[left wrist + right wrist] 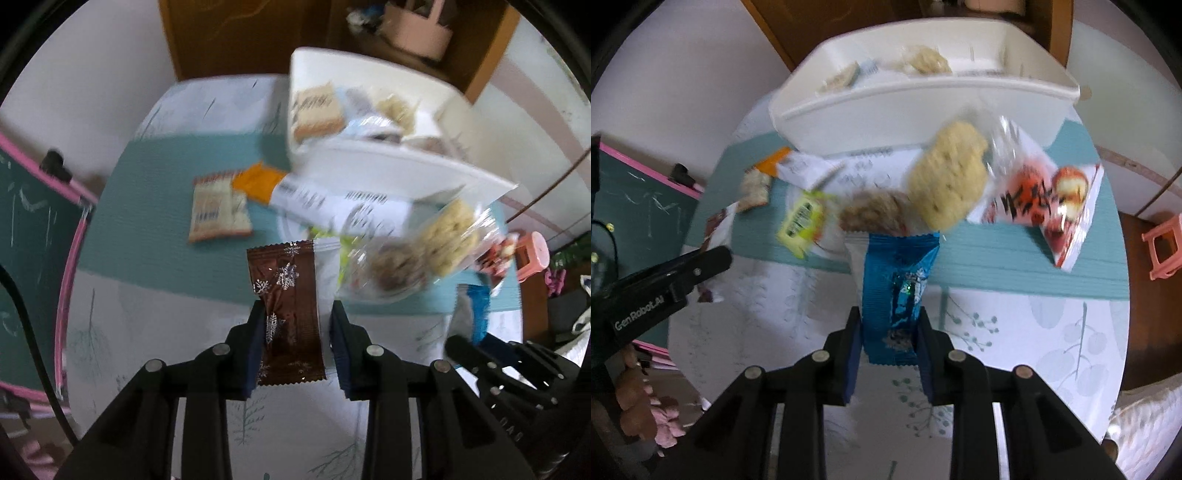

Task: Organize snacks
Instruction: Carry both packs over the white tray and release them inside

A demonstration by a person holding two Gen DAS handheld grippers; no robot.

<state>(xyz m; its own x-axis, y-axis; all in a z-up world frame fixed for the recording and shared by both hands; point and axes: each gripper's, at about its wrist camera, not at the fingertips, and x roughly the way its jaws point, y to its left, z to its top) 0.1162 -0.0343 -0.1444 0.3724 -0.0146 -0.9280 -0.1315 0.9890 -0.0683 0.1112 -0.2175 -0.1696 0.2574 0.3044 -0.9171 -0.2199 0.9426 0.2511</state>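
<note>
Both tongs are loaded: your left tongs are pinching a brown wrapper with silver snowflakes, and your right tongs are pinching a blue foil packet, each packet standing upright between the pads, clear of the bench. Beyond them you have the white bin at the far side of the teal mat, already holding a few snacks. Loose on the mat near the bin lie a pale round cracker in clear wrap, a red and white pack, a yellow-green packet, a beige cracker pack and an orange one; the blur makes their print unreadable, and some may overlap.
</note>
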